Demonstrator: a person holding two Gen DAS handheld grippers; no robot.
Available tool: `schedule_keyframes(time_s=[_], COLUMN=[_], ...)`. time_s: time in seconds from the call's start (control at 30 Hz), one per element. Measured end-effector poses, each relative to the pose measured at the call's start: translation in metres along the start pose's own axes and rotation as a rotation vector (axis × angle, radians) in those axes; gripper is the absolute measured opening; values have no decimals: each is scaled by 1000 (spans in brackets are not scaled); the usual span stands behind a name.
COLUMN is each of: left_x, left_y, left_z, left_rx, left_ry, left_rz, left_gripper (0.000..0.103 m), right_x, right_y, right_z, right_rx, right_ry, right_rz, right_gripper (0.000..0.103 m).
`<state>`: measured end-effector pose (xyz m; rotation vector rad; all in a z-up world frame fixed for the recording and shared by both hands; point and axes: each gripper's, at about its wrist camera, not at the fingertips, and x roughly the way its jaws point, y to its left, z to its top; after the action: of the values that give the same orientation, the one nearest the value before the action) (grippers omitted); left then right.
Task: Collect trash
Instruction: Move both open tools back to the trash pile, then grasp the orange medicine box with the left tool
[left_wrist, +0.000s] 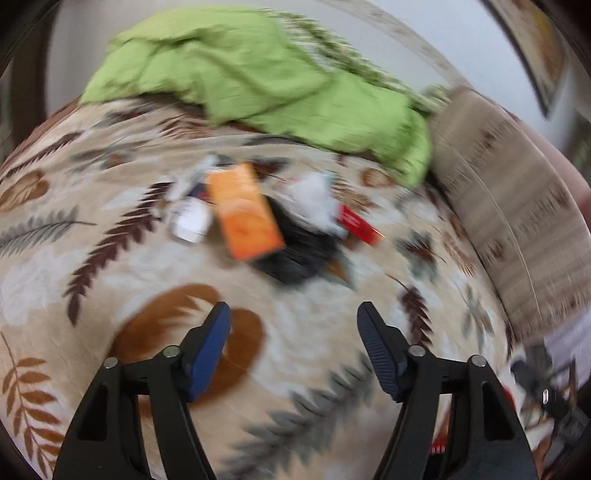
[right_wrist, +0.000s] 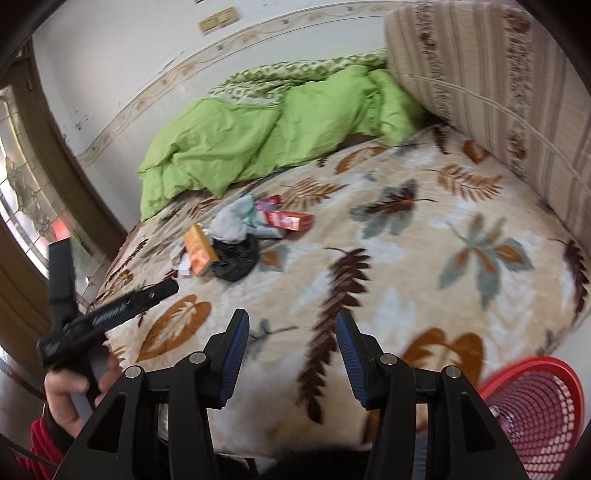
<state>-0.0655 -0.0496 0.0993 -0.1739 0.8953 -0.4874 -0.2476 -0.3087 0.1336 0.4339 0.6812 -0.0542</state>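
Observation:
A heap of trash lies on the leaf-patterned blanket (left_wrist: 303, 350): an orange box (left_wrist: 243, 214), a black plastic bag (left_wrist: 299, 254), a white crumpled wad (left_wrist: 314, 203), a red box (left_wrist: 356, 221) and a small white packet (left_wrist: 190, 219). My left gripper (left_wrist: 293, 310) hangs open above the blanket, short of the heap, with nothing between its fingers. The right wrist view shows the same heap further off: orange box (right_wrist: 201, 249), black bag (right_wrist: 236, 258), red box (right_wrist: 291, 220). My right gripper (right_wrist: 291, 321) is open and empty over the blanket. The left gripper's body (right_wrist: 110, 314) shows at the left, held by a hand (right_wrist: 70, 391).
A green quilt (right_wrist: 251, 140) is bunched at the far side of the bed. A striped cushion (right_wrist: 491, 85) leans at the right. A red mesh basket (right_wrist: 535, 413) stands by the bed's near right corner. A door frame (right_wrist: 55, 147) is at left.

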Motion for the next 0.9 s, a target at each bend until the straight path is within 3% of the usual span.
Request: schedule_keyframes(time_s=[0.2,0.33,0.57,0.6,0.63,0.7,0.9], left_x=[40,69,116,120,122,123,99], left_y=[32,33,39,39,40,41,43], left_z=[44,61,78,78,78,78,65], left_rx=[-131,-162,-187,-189,-188,-180,-165], left_ry=[41,58,100,103,102,100,95], left_rz=[32,71,135,136,131,119,77], left_gripper=[73,78,79,75,63,51,50], right_x=[23,31,39,40,42,48,79], right_y=[22,19,1,-2,-5,-9,-7], right_z=[10,19,29,31,32,37,61], right_rx=[-58,-58,-46,-44,-41,-36,-99], right_ry=[11,8,9,11,14,20,46], right_rz=[32,37,11,9,8,11,30], right_gripper=[53,53,53,53,53,53,60])
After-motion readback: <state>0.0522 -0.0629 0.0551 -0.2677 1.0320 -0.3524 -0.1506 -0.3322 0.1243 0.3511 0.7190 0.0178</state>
